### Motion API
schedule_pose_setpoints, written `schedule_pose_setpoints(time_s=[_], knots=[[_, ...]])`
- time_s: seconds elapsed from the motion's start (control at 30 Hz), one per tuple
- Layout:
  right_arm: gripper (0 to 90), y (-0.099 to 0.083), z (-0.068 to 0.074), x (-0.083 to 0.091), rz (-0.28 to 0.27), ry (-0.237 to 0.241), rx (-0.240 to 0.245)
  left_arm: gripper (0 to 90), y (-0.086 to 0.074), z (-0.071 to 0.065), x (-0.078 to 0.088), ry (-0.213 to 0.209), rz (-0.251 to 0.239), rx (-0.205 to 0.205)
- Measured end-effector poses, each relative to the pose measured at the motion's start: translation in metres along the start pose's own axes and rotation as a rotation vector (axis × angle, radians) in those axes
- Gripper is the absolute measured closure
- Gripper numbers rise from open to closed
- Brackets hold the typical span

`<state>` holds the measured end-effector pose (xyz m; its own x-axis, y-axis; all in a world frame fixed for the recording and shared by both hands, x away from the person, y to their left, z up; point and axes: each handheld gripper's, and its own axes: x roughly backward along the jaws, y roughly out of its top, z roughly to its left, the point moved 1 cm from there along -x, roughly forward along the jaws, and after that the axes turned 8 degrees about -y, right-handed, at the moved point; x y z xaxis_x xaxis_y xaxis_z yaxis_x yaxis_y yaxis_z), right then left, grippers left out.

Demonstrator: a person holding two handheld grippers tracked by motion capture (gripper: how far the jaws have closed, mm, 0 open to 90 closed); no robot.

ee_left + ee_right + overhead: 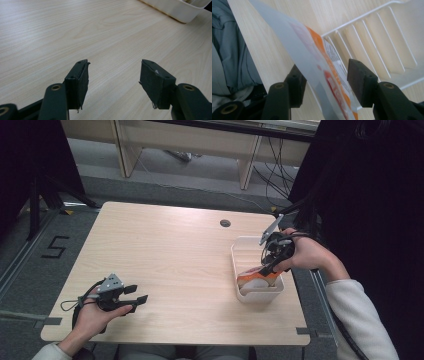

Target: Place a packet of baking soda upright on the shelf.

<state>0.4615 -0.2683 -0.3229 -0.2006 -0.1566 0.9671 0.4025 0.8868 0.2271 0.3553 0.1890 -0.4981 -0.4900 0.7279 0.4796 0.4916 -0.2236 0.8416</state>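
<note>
A pale wooden bench [170, 265] carries a white slatted plastic bin [243, 251] near its right edge, beside a round cable hole [225, 223]. Beyond the bench are grey floor, a floor marking shaped like a 5 [54, 247], loose cables and light wooden furniture legs. An orange and white flat packet [255, 279] leans in the near end of the bin, its long axis tilted, upper end toward the person. In the right gripper view the packet [322, 72] passes between the right gripper [325, 80] jaws, which stand spread; whether they touch it is hard to tell. The left gripper [135, 299] rests low over the bench's near-left part, jaws released and holding nothing.
</note>
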Motion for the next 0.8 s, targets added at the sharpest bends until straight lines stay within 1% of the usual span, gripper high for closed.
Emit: schedule_pose_setpoints(time_s=[0.03,0.07,0.13,0.17,0.2,0.23,0.27,0.3,0.4,0.43,0.47,0.5,0.53,0.57,0.6,0.63,0.67,0.7,0.77,0.8], knots=[[47.6,0.001,0.001,0.0,-0.016,0.001,0.007,39.3,0.0,0.0,0.0,0.001,0.004,-0.004],[47.2,0.003,0.002,0.001,-0.028,-0.001,0.005,39.3,0.0,0.0,0.0,0.001,0.007,-0.009],[45.6,0.007,0.005,0.003,-0.061,0.011,-0.009,39.2,0.0,0.0,0.0,0.001,0.008,-0.009],[45.6,0.009,0.007,0.005,-0.069,0.005,-0.023,39.2,0.0,0.0,0.0,0.0,0.0,0.0],[45.6,0.015,0.011,0.006,-0.121,0.029,-0.023,39.3,0.0,0.0,0.0,0.004,0.008,0.005],[45.6,0.015,0.011,0.006,-0.121,0.029,-0.023,39.3,0.0,0.0,0.0,0.001,0.002,0.012],[45.6,0.019,0.014,0.005,-0.13,0.043,-0.016,39.2,0.0,0.0,0.0,0.0,0.002,-0.001],[45.6,0.019,0.014,0.005,-0.13,0.043,-0.016,39.2,0.0,0.001,0.001,0.0,0.009,-0.009],[45.6,0.028,0.021,0.001,-0.136,0.037,-0.001,39.2,0.0,0.0,0.0,-0.001,0.001,0.0],[45.7,0.03,0.023,0.0,-0.131,0.039,0.0,39.2,0.0,0.0,0.0,0.0,0.001,-0.002],[45.7,0.032,0.025,0.0,-0.133,0.044,0.007,39.2,0.0,0.0,0.0,0.001,0.0,-0.002],[45.8,0.035,0.027,-0.002,-0.143,0.047,0.025,39.2,0.0,0.001,0.001,0.002,0.007,-0.011],[45.8,0.038,0.031,-0.002,-0.139,0.047,0.009,39.2,0.0,0.001,0.001,0.001,0.005,-0.01],[45.8,0.04,0.033,-0.003,-0.143,0.05,0.006,39.2,0.0,0.0,0.001,0.003,0.004,-0.007],[45.8,0.042,0.035,-0.003,-0.151,0.047,0.004,39.2,0.0,0.001,0.001,0.002,0.004,-0.013],[46.0,0.045,0.038,-0.005,-0.159,0.048,0.005,39.2,0.0,0.001,0.001,0.002,0.005,-0.012],[46.2,0.048,0.04,-0.006,-0.162,0.047,0.008,39.2,0.0,0.001,0.001,0.0,0.006,-0.021],[46.5,0.05,0.043,-0.007,-0.166,0.043,0.008,39.2,0.0,0.0,0.001,-0.004,-0.004,-0.006],[47.4,0.055,0.047,-0.009,-0.184,0.032,0.006,39.2,0.0,0.0,0.001,-0.006,-0.001,-0.009],[47.4,0.058,0.049,-0.011,-0.2,0.046,0.026,39.2,0.0,0.0,0.001,0.001,0.004,-0.007]])
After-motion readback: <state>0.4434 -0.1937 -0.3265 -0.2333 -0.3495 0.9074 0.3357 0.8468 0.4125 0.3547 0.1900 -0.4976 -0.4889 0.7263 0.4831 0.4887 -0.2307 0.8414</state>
